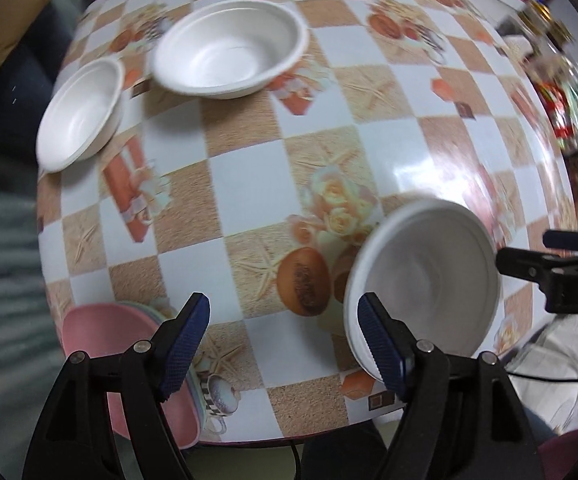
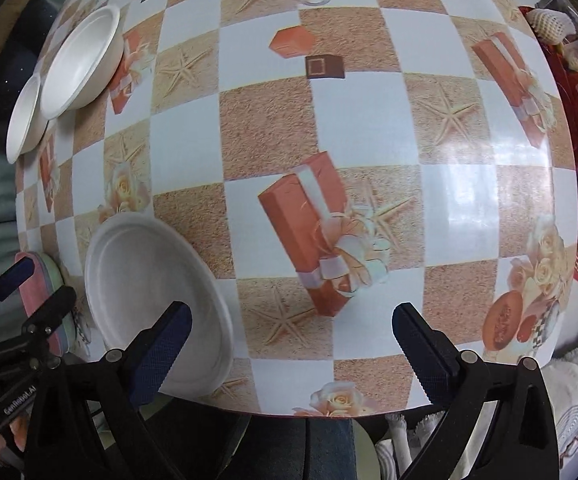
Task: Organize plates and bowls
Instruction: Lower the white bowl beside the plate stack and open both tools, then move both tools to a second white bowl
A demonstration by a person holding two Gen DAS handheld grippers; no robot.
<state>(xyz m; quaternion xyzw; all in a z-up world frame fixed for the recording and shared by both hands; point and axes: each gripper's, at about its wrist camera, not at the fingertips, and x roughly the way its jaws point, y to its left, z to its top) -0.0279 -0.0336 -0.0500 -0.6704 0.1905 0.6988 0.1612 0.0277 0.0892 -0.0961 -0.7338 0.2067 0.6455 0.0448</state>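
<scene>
Right wrist: right hand-held gripper (image 2: 291, 356) released, empty; white plate (image 2: 157, 304) lies beside left finger, possibly touching.

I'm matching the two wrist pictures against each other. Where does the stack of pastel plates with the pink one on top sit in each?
Left wrist: pastel plate stack at lower left, partly behind the left tool's finger.
Right wrist: same stack at the left edge, behind the other tool.
Shared landmark: the white plate near the table's front edge.

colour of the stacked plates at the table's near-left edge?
Pink on top, pale green and blue edges beneath; clearest in left wrist view.
</scene>
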